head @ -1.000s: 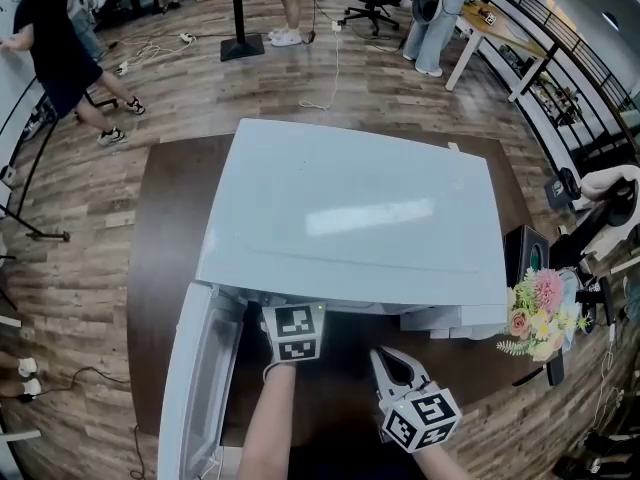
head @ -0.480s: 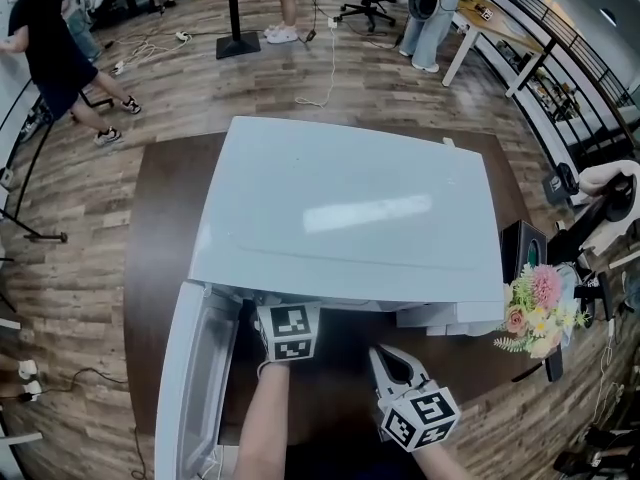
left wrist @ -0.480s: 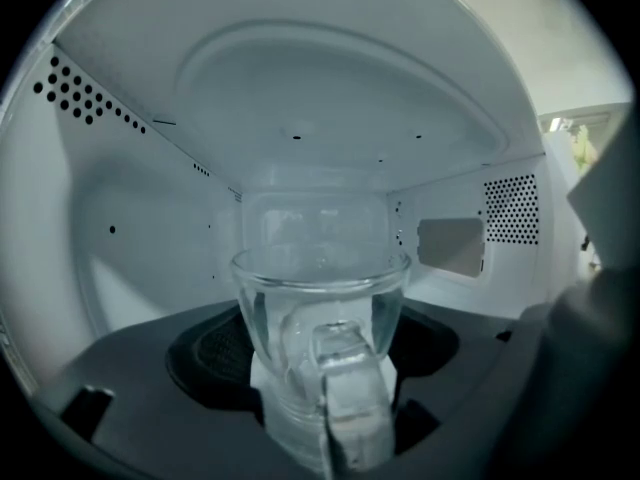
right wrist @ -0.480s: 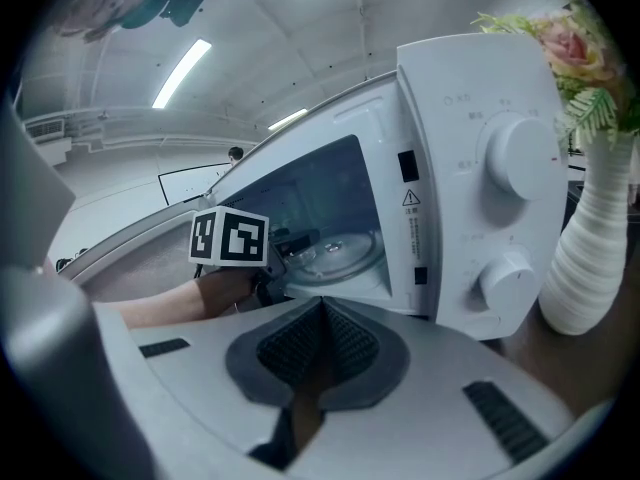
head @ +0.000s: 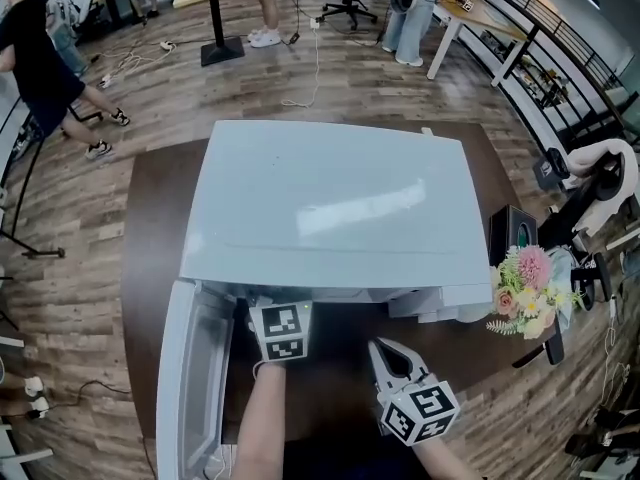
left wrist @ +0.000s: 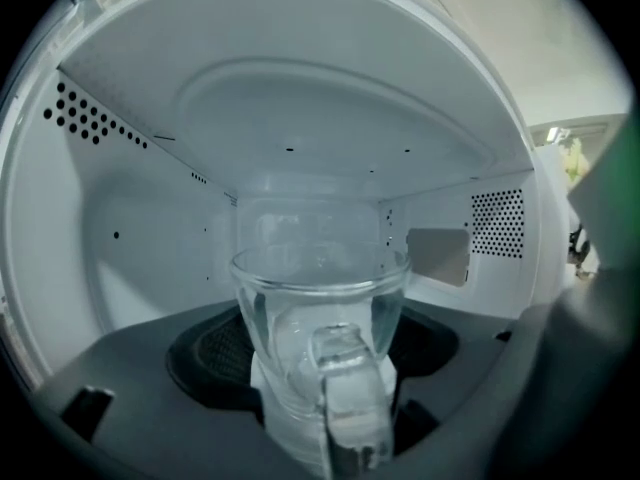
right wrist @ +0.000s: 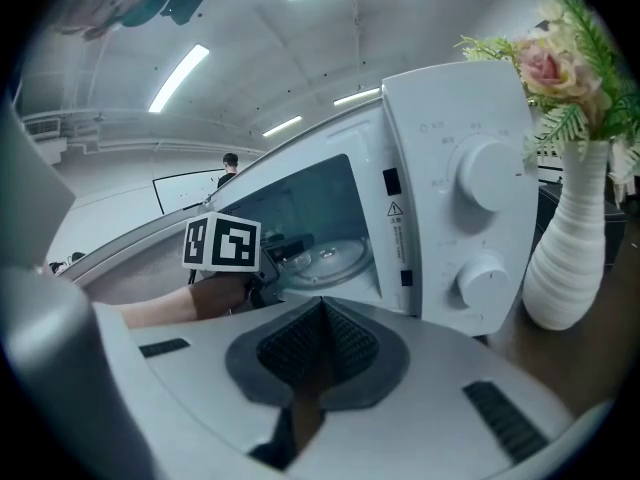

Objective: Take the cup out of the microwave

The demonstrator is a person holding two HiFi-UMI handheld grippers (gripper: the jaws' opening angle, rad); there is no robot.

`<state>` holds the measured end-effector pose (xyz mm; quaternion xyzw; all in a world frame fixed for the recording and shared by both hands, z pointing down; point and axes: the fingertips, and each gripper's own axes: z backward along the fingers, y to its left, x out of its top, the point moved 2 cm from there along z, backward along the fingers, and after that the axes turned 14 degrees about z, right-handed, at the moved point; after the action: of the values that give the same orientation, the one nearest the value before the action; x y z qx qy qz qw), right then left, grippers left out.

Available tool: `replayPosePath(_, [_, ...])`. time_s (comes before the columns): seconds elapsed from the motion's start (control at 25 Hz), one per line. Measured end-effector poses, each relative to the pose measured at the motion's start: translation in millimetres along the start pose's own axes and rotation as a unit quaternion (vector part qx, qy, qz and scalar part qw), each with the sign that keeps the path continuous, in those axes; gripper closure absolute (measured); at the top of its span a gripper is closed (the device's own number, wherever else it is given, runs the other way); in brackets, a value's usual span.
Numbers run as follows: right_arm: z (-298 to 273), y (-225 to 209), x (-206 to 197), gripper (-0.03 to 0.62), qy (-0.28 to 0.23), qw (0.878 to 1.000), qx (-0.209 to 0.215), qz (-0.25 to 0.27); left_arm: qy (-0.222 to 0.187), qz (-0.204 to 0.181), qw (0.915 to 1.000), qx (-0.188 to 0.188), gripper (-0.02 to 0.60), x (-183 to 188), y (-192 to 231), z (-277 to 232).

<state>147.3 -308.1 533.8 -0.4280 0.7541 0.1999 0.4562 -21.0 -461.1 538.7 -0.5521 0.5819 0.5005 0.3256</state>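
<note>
At the far left the microwave [head: 330, 208] door [head: 190, 388] stands swung open over the dark counter [head: 150, 268]. Just right of it my left gripper [left wrist: 320, 368] reaches into the cavity. The glass cup [left wrist: 320, 288] sits straight ahead of it on the microwave floor, upright, with its handle [left wrist: 345, 398] turned back toward me. My left gripper's jaws have just been closing a little with the cup between them, and they stand wide. The dark pads [left wrist: 205, 358] meet the glass on both sides with no gap I can see, so I judge the grip made. The move ahead looks like a straight draw back out through the opening, keeping the cup level. Further right, my right gripper [head: 388, 353] hangs outside the cavity over the counter, jaws pressed together on nothing, pointing at the opening. It is the farther one, so the cup belongs to my left. Beyond it are the two dials [right wrist: 485, 178] and a white vase of flowers [right wrist: 565, 238].
</note>
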Motion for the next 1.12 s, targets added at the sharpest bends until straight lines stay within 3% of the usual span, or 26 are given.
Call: replayPosePath(1.12, [32.2, 12.7, 2.4, 0.600, -0.043, 0.999, -0.024, 0.000, 0.014, 0.004, 0.9991, -0.039, 0.209, 1.1, -26.1, 71.3])
